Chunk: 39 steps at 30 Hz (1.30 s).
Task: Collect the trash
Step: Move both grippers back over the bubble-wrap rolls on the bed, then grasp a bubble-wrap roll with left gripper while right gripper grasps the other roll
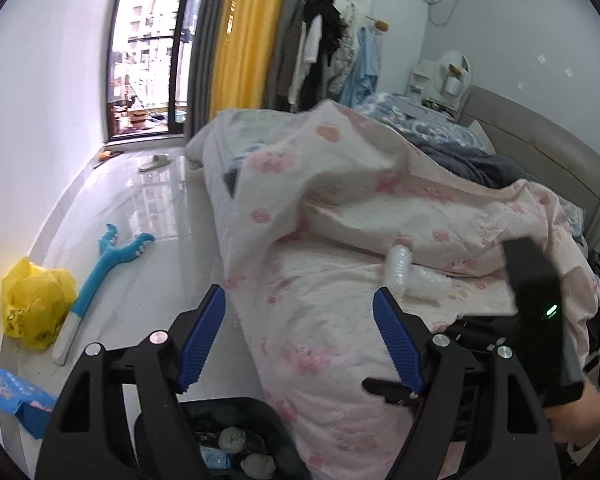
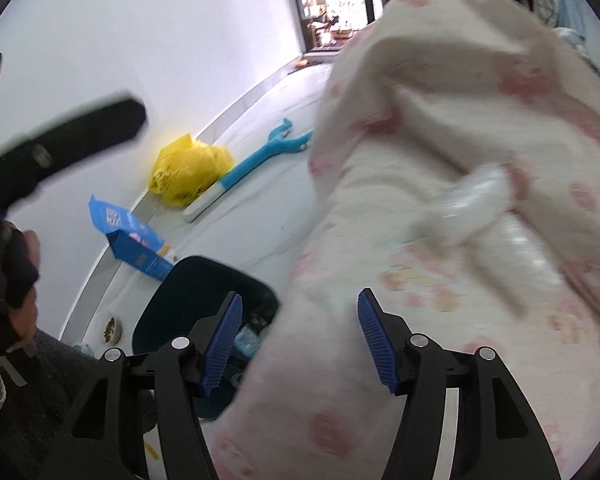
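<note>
A crumpled clear plastic bottle (image 1: pixel 399 268) lies on the pink-flowered quilt (image 1: pixel 340 320) of the bed, a little beyond my left gripper (image 1: pixel 300 294) and to its right. That gripper is open with nothing between its blue pads. In the right wrist view the same bottle (image 2: pixel 472 196) is blurred, ahead and to the right of my right gripper (image 2: pixel 300 298), which is also open and empty. A dark bin (image 1: pixel 236 402) holding wads of trash stands on the floor against the bed, below the left gripper; the right wrist view has this bin (image 2: pixel 204 276) just left of its left finger.
Along the white wall on the glossy floor lie a yellow plastic bag (image 1: pixel 32 304), a blue plush toy (image 1: pixel 108 264) and an opened blue box (image 2: pixel 136 240). A small bowl (image 2: pixel 112 328) sits near the bin. The bed's headboard (image 1: pixel 540 152) is far right.
</note>
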### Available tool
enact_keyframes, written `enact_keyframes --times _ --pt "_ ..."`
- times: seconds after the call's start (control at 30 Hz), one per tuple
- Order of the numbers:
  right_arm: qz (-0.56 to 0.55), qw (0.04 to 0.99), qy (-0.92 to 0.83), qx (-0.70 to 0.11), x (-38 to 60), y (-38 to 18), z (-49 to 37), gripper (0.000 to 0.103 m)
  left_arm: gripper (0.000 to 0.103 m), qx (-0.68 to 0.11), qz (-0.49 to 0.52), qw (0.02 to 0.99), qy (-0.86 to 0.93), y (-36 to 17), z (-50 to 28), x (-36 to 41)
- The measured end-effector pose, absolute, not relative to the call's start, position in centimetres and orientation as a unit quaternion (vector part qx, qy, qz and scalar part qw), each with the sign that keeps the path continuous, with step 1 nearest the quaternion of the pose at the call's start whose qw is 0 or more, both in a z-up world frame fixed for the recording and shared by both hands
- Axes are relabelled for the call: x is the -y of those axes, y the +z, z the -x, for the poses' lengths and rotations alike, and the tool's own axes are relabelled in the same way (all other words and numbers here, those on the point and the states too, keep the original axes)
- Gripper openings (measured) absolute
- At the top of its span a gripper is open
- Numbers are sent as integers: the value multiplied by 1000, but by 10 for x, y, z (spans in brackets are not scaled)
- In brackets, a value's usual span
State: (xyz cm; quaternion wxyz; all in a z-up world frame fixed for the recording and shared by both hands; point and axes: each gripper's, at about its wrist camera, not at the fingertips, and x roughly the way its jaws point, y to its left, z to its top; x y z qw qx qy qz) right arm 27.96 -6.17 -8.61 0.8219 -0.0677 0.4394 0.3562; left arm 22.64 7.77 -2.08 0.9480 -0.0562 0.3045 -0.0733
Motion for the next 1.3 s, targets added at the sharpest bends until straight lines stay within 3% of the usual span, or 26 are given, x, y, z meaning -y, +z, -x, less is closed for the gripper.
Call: enact_keyframes --times 0.27,0.63,1.03,1.17,1.3 --pt "74 853 329 -399 107 -68 -297 66 78 -329 42 936 -118 -40 -265 -39" --pt "66 862 287 -413 153 -82 -321 68 76 -362 59 916 -161 -63 -310 3" --pt "58 862 267 -428 178 -91 -333 69 52 -405 94 893 -175 -87 -335 20" --pt "58 862 266 -428 180 -90 -333 70 29 -414 91 887 -181 -92 -336 23" --pt "58 861 267 -428 175 -91 -337 70 26 -408 85 891 -180 -87 -330 19"
